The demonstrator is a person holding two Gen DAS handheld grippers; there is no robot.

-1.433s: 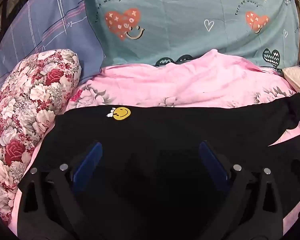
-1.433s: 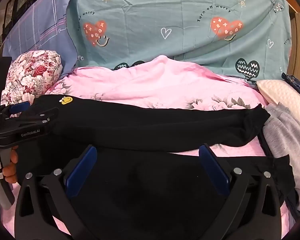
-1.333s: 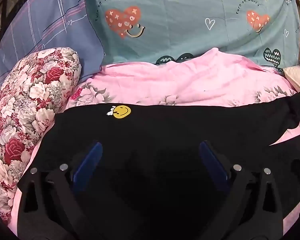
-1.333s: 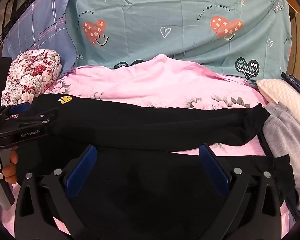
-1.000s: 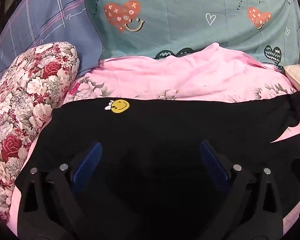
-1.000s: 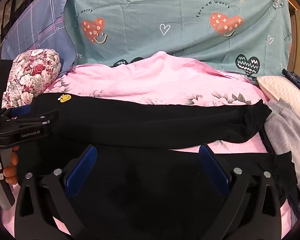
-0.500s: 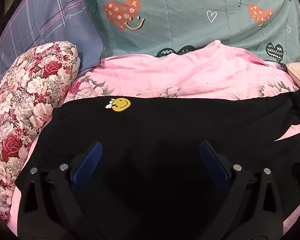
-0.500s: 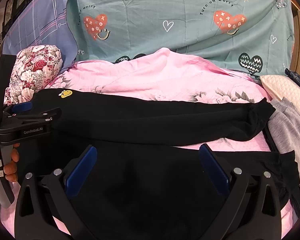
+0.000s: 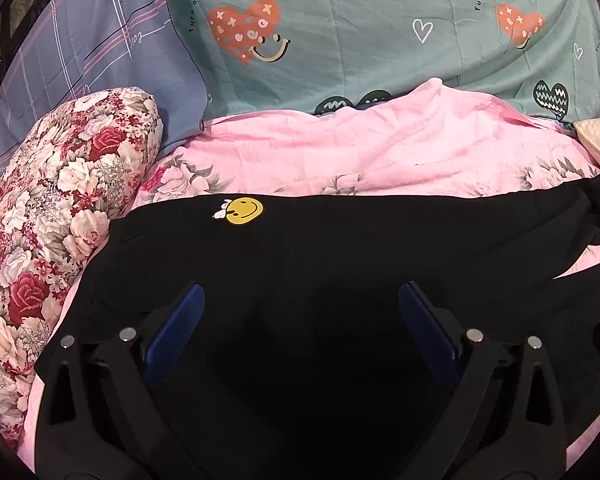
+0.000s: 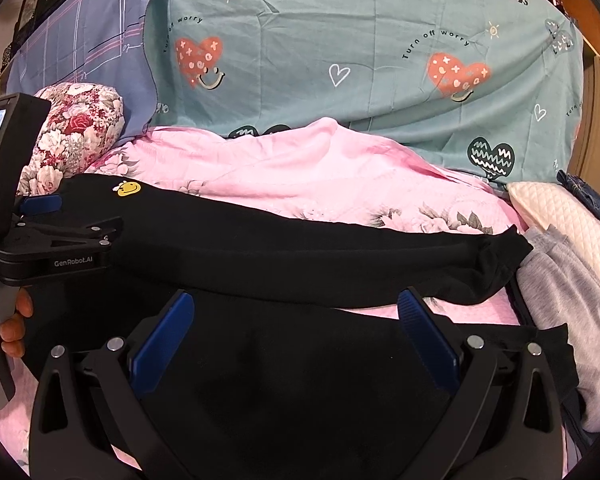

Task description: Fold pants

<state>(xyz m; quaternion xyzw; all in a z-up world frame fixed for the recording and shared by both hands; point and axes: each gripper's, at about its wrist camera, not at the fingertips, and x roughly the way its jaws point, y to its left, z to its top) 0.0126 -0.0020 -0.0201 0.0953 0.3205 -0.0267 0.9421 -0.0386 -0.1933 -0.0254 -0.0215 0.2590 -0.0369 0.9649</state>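
Left hand-held gripper (image 9: 300, 300) hovers wide open over the black pants (image 9: 340, 248), smiley patch (image 9: 244, 211) ahead to its left. Right hand-held gripper (image 10: 296, 304) also spread, empty, above the nearer leg; far leg stretches ahead across the pink bedspread (image 10: 280, 168), grey garment (image 10: 560, 280) to its right.

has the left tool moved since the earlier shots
Yes, slightly. In the right wrist view the left tool now sits lower relative to the floral pillow, though some of that shift may be the camera moving.
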